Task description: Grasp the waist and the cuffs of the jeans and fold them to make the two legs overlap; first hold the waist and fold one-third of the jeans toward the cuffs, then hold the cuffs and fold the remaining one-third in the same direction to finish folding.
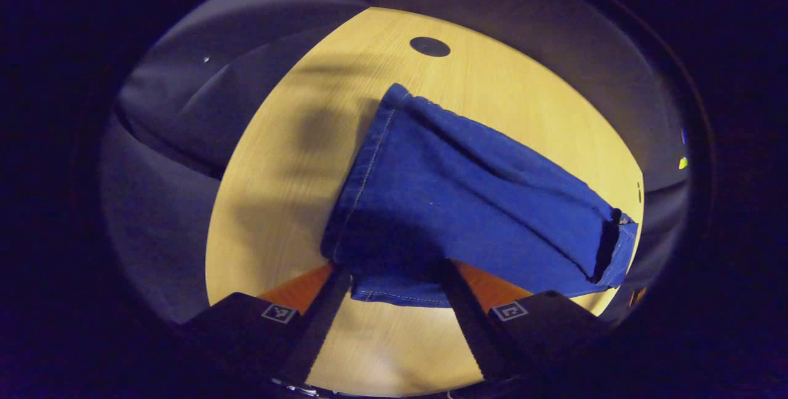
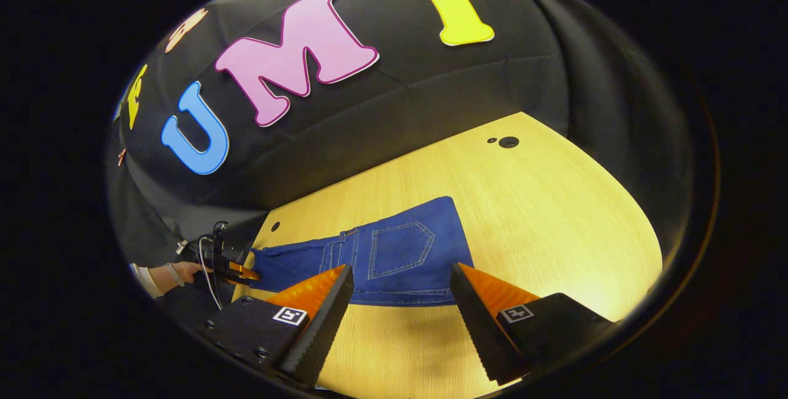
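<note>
Lying lengthwise on the table (image 2: 554,214), the jeans (image 2: 394,257) already have their legs overlapped. Left gripper (image 1: 394,291), fingers spread, straddles the cuffs; right gripper (image 2: 400,300), fingers spread, faces the waist, likely preparing the first one-third fold.

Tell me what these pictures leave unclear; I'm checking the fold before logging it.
- Left gripper view: the left gripper covers the near hem of the jeans; whether its jaws touch the cloth is unclear.
- Right gripper view: the cuff end is hidden behind the far gripper.
- Right gripper view: that holder's hand is too small.
</note>
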